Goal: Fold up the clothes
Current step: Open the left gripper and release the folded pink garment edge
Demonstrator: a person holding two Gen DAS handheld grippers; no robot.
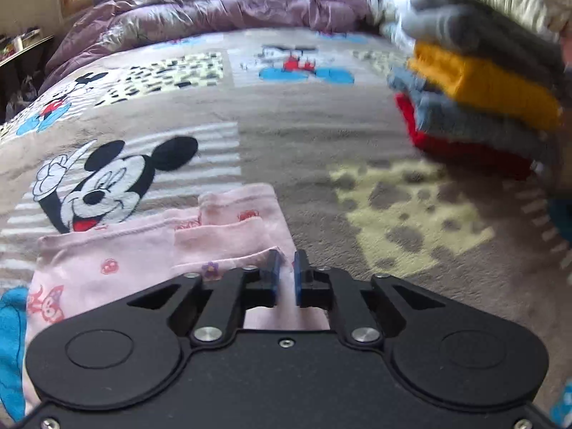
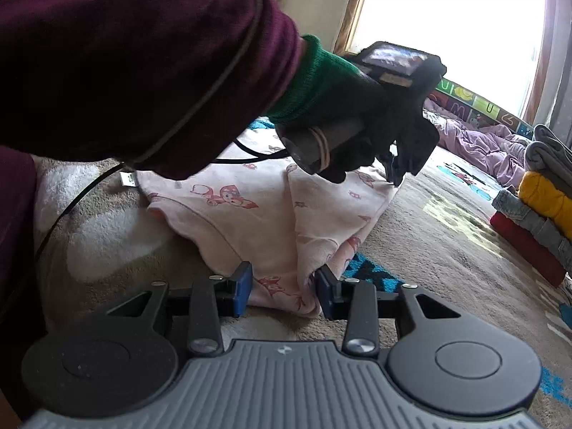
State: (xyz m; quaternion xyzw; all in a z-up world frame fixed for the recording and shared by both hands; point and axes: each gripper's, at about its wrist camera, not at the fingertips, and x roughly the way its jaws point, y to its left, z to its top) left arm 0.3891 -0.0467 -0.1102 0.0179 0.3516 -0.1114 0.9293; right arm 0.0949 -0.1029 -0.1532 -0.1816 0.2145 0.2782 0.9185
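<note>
1. Left claw (image 1: 286,273) pinches the pink garment (image 1: 107,264) at an edge; right claw (image 2: 282,287) stands half open around a bunched corner, not pressing.
2. Garment lies half-folded on the bed blanket (image 1: 304,136).
3. Folded stack (image 2: 536,211) waits finished nearby; this piece, I judge, remains.

Beige plush blanket (image 1: 304,136) printed with cartoon mice and spotted yellow patches, spread wide underfoot. Behind it, crumpled shiny lilac quilt (image 1: 200,10) along the far edge — above that, a strip of colourful alphabet-tile mat (image 2: 475,102). Bright wood-framed window (image 2: 450,18), blown out with daylight — pale cream wall (image 2: 314,3) beside it. Dim dark shelf (image 1: 21,46) at far left, contents unclear.
</note>
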